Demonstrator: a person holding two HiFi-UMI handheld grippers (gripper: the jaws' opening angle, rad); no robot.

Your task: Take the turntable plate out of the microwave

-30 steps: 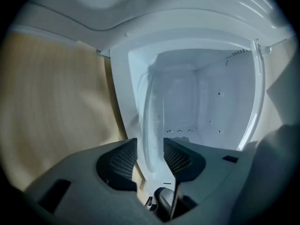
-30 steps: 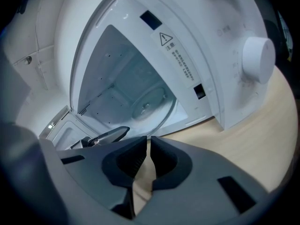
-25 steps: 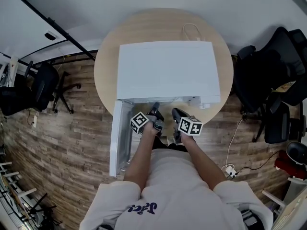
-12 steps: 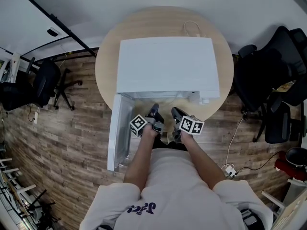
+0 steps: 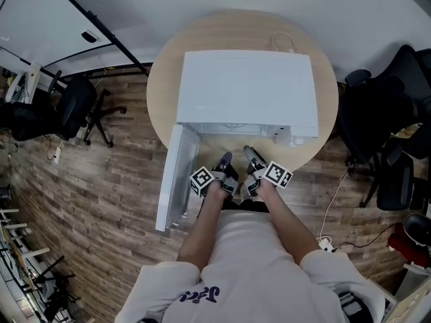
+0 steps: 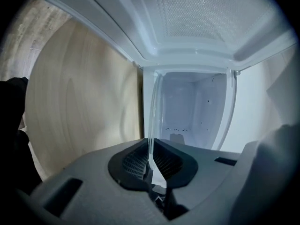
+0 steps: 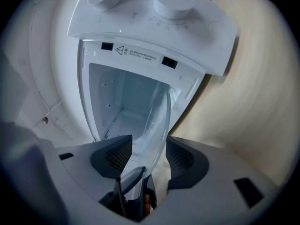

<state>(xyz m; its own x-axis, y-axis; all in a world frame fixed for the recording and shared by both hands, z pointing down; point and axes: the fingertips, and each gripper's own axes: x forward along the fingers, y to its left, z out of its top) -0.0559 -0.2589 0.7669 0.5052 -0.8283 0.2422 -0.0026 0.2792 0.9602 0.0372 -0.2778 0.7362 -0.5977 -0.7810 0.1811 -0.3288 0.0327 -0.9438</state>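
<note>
Turntable plate (image 6: 154, 111) runs toward 12 o'clock from the left gripper (image 6: 150, 150), whose jaws clamp its rim, in front of the open microwave (image 7: 154, 13). The right gripper (image 7: 149, 156) has just been opening its jaws. They stand apart with the rim between them, apparently untouched.

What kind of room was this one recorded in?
Probably an office or lab workspace, not a kitchen: black wheeled office chairs flank a round light-wood table bearing the white microwave, and cables trail over the wood-plank floor.
</note>
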